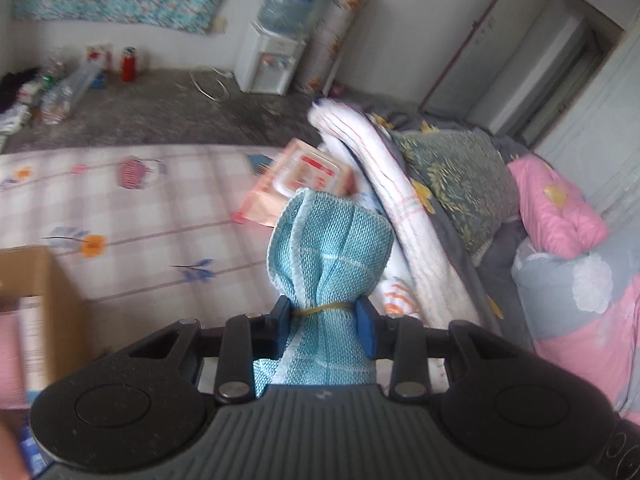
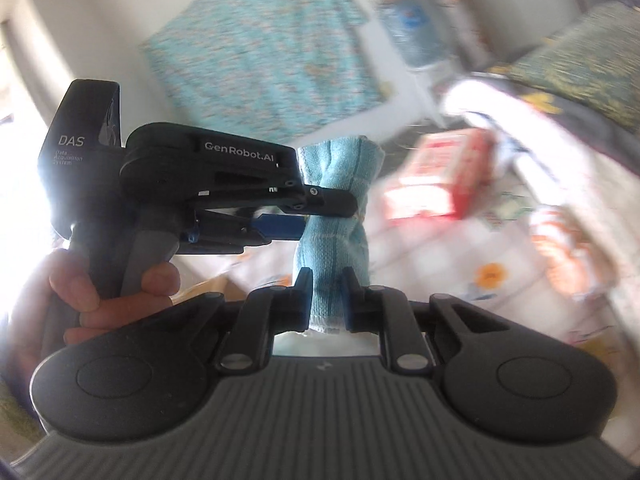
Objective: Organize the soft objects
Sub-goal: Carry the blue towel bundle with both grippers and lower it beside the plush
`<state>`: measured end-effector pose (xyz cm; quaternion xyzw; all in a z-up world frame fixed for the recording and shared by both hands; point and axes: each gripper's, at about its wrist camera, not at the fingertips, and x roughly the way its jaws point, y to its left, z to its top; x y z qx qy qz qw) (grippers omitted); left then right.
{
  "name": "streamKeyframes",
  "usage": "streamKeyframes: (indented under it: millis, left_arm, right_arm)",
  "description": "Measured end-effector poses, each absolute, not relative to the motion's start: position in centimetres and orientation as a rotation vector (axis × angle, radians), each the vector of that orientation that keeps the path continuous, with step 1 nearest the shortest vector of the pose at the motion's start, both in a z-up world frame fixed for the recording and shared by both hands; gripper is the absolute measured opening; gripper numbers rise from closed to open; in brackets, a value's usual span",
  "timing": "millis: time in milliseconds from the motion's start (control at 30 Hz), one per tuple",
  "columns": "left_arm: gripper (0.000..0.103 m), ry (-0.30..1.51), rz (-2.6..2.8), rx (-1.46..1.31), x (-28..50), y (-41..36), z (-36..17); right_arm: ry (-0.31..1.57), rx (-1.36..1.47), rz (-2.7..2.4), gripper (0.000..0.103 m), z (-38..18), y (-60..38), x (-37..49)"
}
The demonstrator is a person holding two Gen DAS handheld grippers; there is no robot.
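A rolled light blue towel (image 1: 330,240), bound by a yellow rubber band, is held above the bed. My left gripper (image 1: 326,314) is shut on its middle at the band. In the right wrist view the same towel (image 2: 340,168) stands upright, with the left gripper (image 2: 320,210) clamped on its waist from the left and my right gripper (image 2: 326,292) shut on its lower end. A folded white quilt (image 1: 380,184) and pillows (image 1: 460,172) lie at the right of the bed.
A checked bedsheet (image 1: 140,216) covers the bed. An orange wet-wipes pack (image 1: 304,180) lies by the quilt. A cardboard box (image 1: 44,300) stands at the left edge. A pink pillow (image 1: 560,208) lies at the right. A water dispenser (image 1: 272,56) stands on the floor beyond.
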<state>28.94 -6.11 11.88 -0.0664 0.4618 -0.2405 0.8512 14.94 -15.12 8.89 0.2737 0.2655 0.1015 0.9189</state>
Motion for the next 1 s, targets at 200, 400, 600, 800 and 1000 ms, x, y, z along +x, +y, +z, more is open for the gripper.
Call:
streamKeyframes:
  millis: [200,400,600,800,1000]
  left_arm:
    - [0.035,0.886,-0.313,-0.173,24.8,5.6,14.6]
    - [0.036,0.897,-0.114,-0.244,21.9,16.6,12.7]
    - [0.036,0.915,0.005,-0.290,20.7,24.0,9.5]
    - [0.045,0.986,0.063,-0.233,22.6,27.5,5.7]
    - [0.050,0.983,0.099,-0.302,22.1,30.1,4.7]
  right_arm:
    - [0.561,0.500,0.432,0.014,11.2,-5.1,14.4]
    - [0.664,0.424,0.624,0.014,11.3,6.6,14.2]
    - [0.752,0.364,0.695,0.014,10.4,15.4,14.1]
    - [0.826,0.357,0.725,0.016,9.7,20.4,15.2]
    - [0.871,0.363,0.702,0.023,8.6,19.9,15.0]
